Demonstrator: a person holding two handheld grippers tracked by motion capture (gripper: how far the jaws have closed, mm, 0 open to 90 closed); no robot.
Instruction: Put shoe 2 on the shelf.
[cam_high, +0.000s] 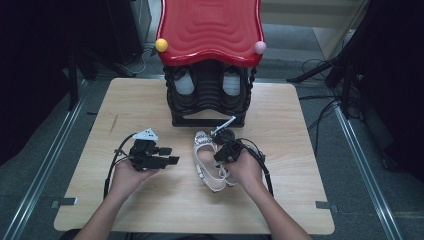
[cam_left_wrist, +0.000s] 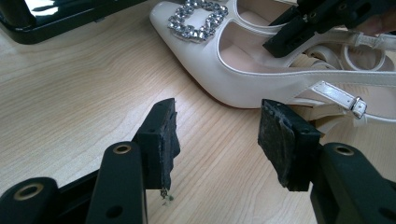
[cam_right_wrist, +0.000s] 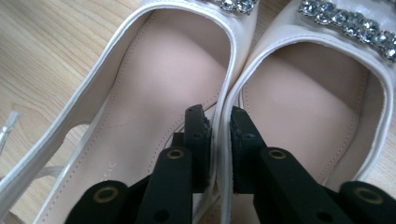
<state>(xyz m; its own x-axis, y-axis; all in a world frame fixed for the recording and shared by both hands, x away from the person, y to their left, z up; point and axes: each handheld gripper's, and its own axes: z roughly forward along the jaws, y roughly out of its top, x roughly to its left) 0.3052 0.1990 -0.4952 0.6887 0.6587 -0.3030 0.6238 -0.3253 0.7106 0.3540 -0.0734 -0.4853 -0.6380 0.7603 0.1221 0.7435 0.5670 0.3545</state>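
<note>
A pair of white slingback shoes (cam_high: 206, 167) with rhinestone buckles (cam_left_wrist: 196, 18) lies side by side on the wooden table (cam_high: 150, 100), in front of the rack. My right gripper (cam_right_wrist: 219, 140) is shut on the two touching inner walls of the left shoe (cam_right_wrist: 159, 93) and the right shoe (cam_right_wrist: 303, 98), pinching them together. In the high view this right gripper (cam_high: 223, 150) sits over the shoes' middle. My left gripper (cam_left_wrist: 217, 126) is open just left of the pair, nothing between its fingers; it hovers near the side of the nearer shoe (cam_left_wrist: 243, 79). From above, the left gripper (cam_high: 170, 155) points right.
A black shoe rack (cam_high: 210, 117) with a wavy red top (cam_high: 210, 25) stands at the table's far middle, with pale shoes (cam_high: 184, 82) inside. A yellow ball (cam_high: 161, 45) and a pink ball (cam_high: 260, 47) mark its front corners. Cables (cam_high: 320, 107) run over the floor at the right.
</note>
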